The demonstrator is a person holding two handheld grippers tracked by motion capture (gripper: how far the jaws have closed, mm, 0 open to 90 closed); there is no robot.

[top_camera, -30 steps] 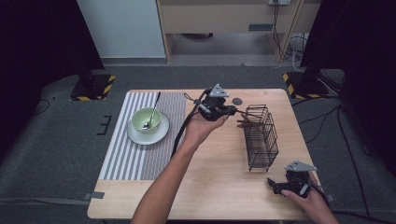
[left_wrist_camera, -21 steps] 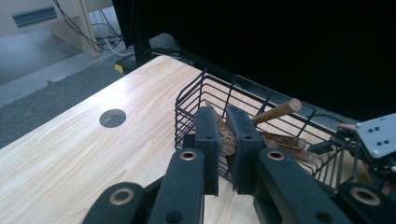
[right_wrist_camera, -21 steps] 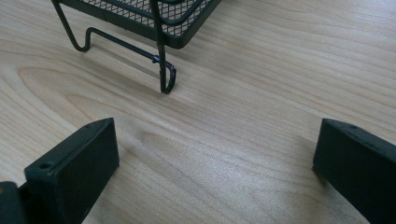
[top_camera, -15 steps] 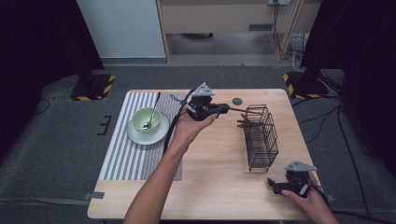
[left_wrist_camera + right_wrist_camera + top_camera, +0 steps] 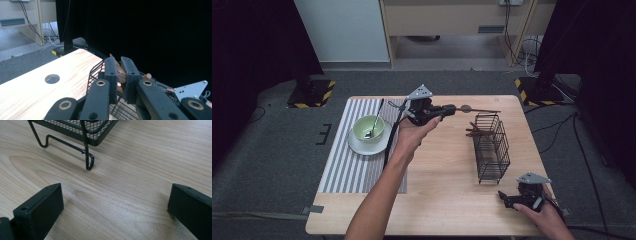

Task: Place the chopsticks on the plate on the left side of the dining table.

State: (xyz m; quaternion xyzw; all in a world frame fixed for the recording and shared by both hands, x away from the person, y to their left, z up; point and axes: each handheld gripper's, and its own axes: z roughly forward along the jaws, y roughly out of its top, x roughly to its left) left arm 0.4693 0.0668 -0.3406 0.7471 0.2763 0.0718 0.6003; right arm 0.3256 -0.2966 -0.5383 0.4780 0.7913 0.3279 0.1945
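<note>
High view has our left gripper clamping what looks like a chopstick beside the rack, so we'd carry it level, right gripper open.

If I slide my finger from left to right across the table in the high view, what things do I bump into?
Striped mat → plate with the green bowl and spoon → left gripper holding a thin wooden stick → black wire basket → right gripper.
</note>
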